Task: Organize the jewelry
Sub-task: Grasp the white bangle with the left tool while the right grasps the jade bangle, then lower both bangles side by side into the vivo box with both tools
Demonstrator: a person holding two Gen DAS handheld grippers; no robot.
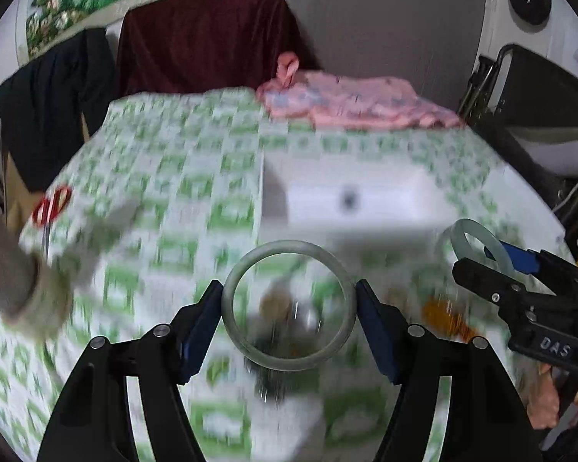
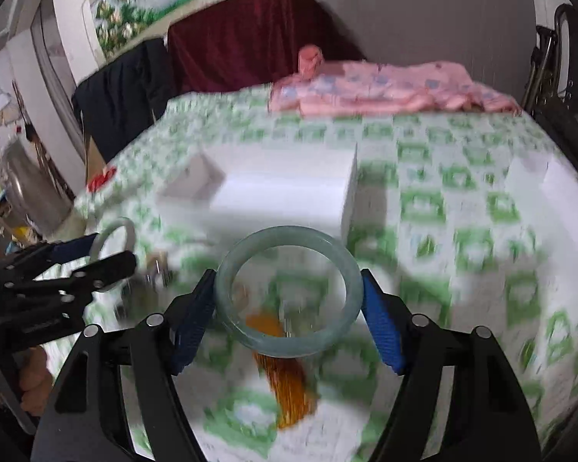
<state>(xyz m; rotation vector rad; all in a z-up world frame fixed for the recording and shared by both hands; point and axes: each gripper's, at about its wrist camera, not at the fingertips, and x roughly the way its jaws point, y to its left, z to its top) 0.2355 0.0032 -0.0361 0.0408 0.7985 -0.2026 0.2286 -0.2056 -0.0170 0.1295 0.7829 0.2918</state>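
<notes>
Bangles are in hand on both sides. The left gripper (image 1: 289, 308) has its two blue pads closed on the outer rim of a pale green bangle (image 1: 289, 360), which sits flat between the fingers and clear of the table (image 1: 165, 161). The right gripper (image 2: 289, 304) clamps a second, bluer bangle (image 2: 289, 346) the same way, pad to rim on each side. In the left view the right gripper (image 1: 493, 265) shows off to the right with its ring just beyond its tips.

Judging by this, the step is the carry: both rings are picked up and lifted, and placing comes next. A white box (image 1: 350, 196) lies ahead of the left fingers, just past the bangle; from the right wrist the box (image 2: 281, 192) lies ahead and slightly left of the fingers. It looks open on top, but blur hides what is inside, if anything; I cannot tell.

The next move likely calls for bringing each ring over the box, lowering it level, then easing the pads apart so it drops in rather than rolls off. The two grippers are close, so they should go one at a time.

Below the right fingers an orange tassel (image 2: 285, 377) rests on the cloth, and blurred small pieces lie under the left ring. Red-handled scissors (image 1: 52, 208) lie far left of the left fingers.
</notes>
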